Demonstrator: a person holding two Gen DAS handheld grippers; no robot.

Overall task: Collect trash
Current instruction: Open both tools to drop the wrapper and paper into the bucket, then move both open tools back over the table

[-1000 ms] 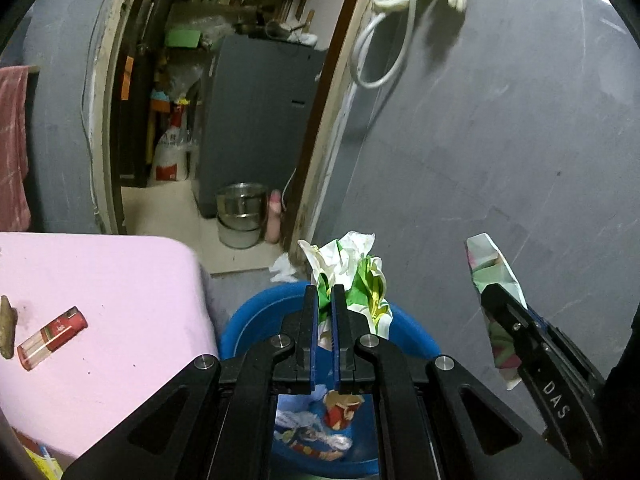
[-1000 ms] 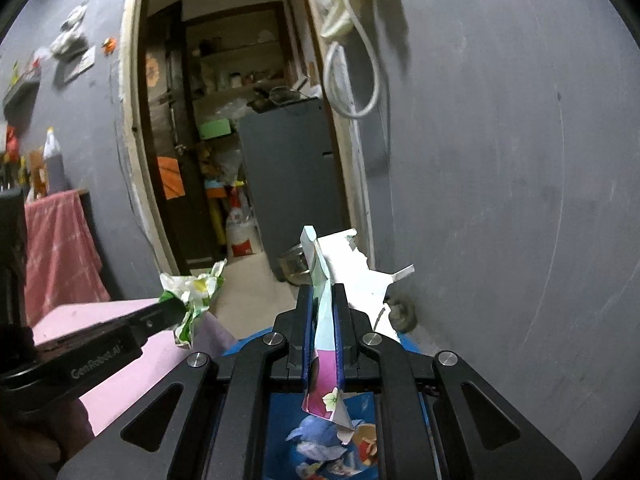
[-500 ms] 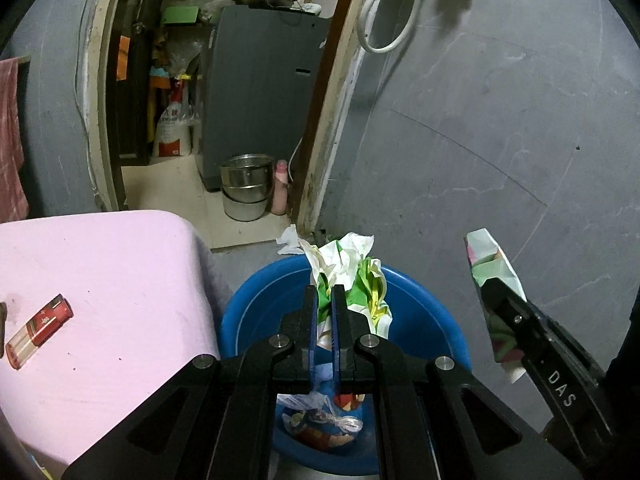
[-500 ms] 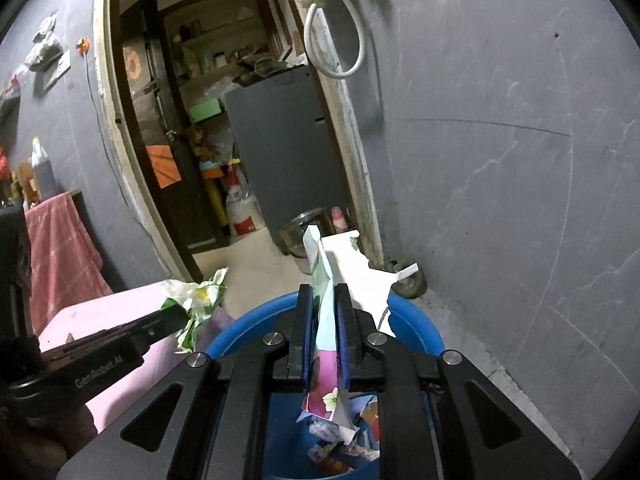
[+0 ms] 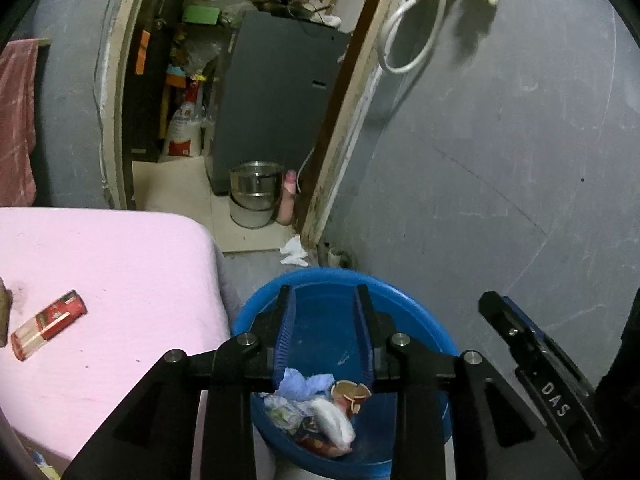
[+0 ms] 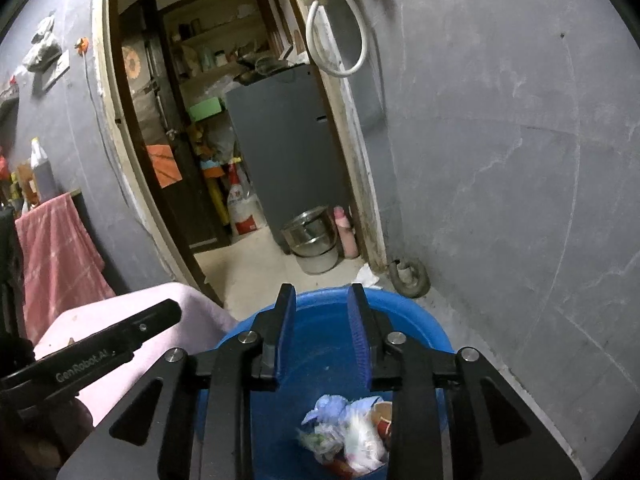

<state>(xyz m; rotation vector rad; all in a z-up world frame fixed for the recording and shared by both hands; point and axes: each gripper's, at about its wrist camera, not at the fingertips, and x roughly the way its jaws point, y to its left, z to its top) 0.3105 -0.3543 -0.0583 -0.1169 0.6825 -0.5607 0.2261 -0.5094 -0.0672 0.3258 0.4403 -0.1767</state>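
A blue bin (image 5: 344, 280) stands on the floor under both grippers, with crumpled wrappers and plastic trash (image 5: 316, 408) piled in its bottom. My left gripper (image 5: 324, 294) hangs over the bin, its jaws opening with nothing between them. My right gripper (image 6: 321, 292) hangs over the same bin (image 6: 404, 304) just to the right, its jaws also opening and empty. The trash pile (image 6: 348, 432) shows below it. Each gripper appears side-on in the other's view: the right gripper (image 5: 496, 308) and the left gripper (image 6: 168, 312). A red cigarette pack (image 5: 48, 328) lies on the pink table (image 5: 120, 280).
The pink table's corner stands just left of the bin. A grey wall (image 5: 500, 180) rises close behind and to the right. Beyond an open doorway sit a steel pot (image 5: 256, 192) and a grey cabinet (image 5: 276, 96). A white paper scrap (image 5: 294, 250) lies on the floor.
Both grippers went from shut on crumpled wrappers to apart. The green-white wrapper and the printed paper have left the jaws and are gone from above the bin.
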